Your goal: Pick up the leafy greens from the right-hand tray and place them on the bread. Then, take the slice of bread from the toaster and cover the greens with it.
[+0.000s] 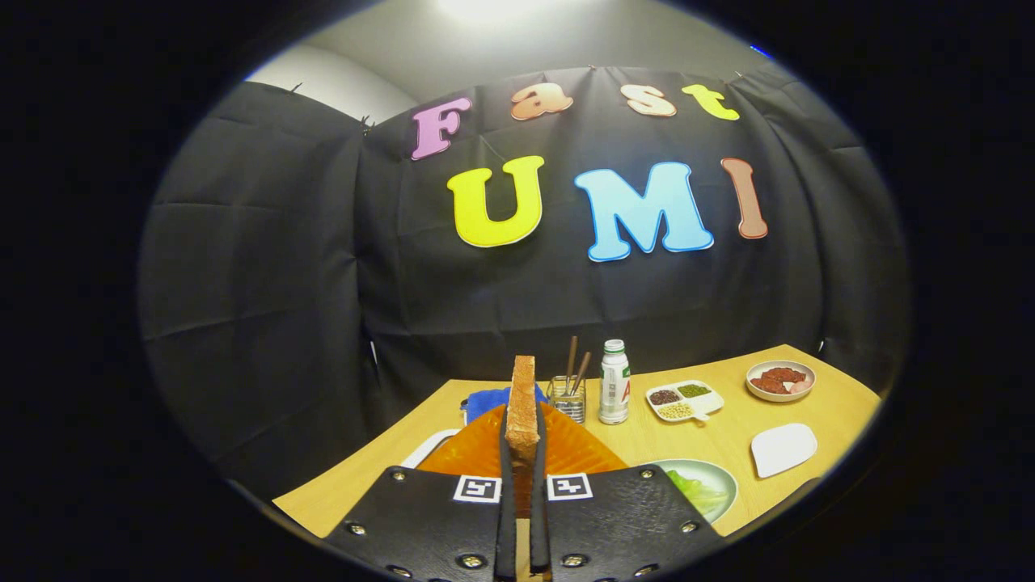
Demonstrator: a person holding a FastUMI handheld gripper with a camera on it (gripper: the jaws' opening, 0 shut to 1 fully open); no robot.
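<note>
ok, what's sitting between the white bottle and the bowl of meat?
In the gripper view, a divided dish of beans and grains lies between the bottle and the bowl. The gripper is shut on the bread slice.

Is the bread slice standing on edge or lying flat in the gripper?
On edge: the bread slice rises upright, crust edge facing the camera, clamped between the gripper's two fingers.

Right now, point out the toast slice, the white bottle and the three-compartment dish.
Brown toast slice (pixel 523 412): gripper view, crusty edge above the tool's fingers, which clamp it.
White plastic bottle (pixel 614 392): gripper view, mid body.
White three-compartment dish (pixel 705 402): gripper view, bare right rim.
</note>
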